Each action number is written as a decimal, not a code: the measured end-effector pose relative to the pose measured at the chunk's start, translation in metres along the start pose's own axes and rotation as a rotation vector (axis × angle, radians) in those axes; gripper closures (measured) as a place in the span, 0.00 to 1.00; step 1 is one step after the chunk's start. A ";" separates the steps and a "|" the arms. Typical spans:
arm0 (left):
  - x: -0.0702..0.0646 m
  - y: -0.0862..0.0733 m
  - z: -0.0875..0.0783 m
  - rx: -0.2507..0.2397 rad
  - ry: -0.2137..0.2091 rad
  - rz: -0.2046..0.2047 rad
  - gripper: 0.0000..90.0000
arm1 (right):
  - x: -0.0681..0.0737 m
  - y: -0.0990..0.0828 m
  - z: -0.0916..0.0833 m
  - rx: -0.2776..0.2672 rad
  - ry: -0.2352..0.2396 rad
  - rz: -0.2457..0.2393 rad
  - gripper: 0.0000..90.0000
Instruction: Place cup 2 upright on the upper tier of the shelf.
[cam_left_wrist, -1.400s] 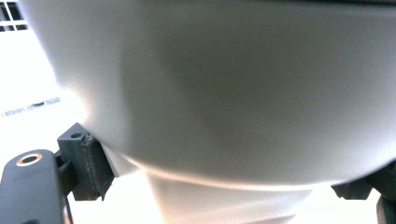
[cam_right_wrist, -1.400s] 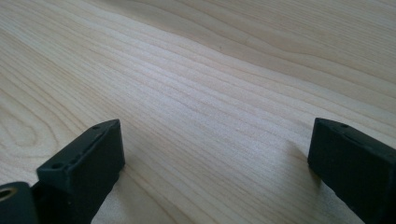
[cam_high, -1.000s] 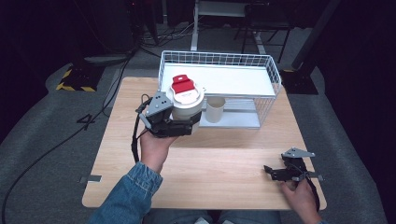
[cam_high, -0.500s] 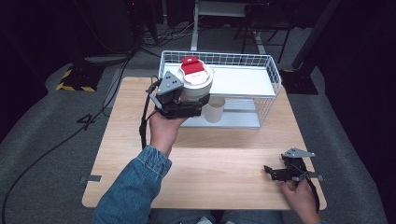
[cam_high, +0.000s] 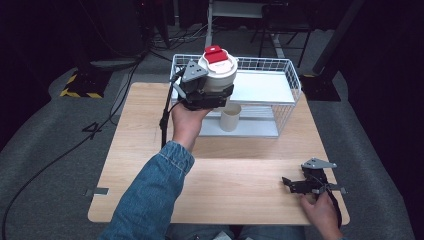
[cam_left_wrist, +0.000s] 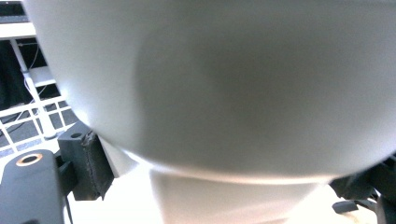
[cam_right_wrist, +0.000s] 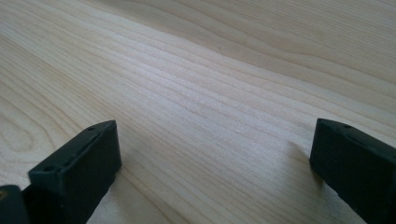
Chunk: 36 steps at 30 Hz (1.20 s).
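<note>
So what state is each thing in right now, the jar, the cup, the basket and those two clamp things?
White container: lid with red top on, upright, held in the air at the basket's front rim.
Left gripper: shut on the white container.
Right gripper: open, nothing between its jaws, low at the table.
Cup: upright, open-topped, on the lower shelf.
Wire basket: standing on the table.

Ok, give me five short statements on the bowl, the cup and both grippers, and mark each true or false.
1. The left gripper holds a white bowl. True.
2. The bowl rests on the table. False: it is lifted at the wire basket.
3. A cup stands in the basket's lower level. True.
4. The right gripper grips the cup. False: its fingers are open on bare wood.
5. The bowl carries something red. True.
</note>
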<state>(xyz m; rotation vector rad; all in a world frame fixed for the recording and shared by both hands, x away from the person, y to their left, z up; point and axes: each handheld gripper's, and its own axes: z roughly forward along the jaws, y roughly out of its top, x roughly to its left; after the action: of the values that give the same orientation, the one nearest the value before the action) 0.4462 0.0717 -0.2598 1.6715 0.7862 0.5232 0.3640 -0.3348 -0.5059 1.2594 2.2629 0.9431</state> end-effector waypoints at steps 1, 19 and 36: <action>0.001 0.001 0.003 -0.002 0.003 -0.001 0.15 | 0.000 0.000 0.000 0.000 -0.001 0.000 0.02; 0.011 0.022 0.045 -0.030 0.019 -0.013 0.15 | 0.002 0.001 0.002 0.000 -0.012 0.013 0.01; 0.017 0.030 0.088 -0.019 0.052 -0.027 0.15 | 0.003 0.001 0.002 -0.002 -0.016 0.011 0.02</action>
<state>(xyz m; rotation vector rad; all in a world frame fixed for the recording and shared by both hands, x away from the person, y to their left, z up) 0.5263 0.0214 -0.2531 1.6327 0.8382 0.5561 0.3643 -0.3312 -0.5059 1.2755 2.2446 0.9357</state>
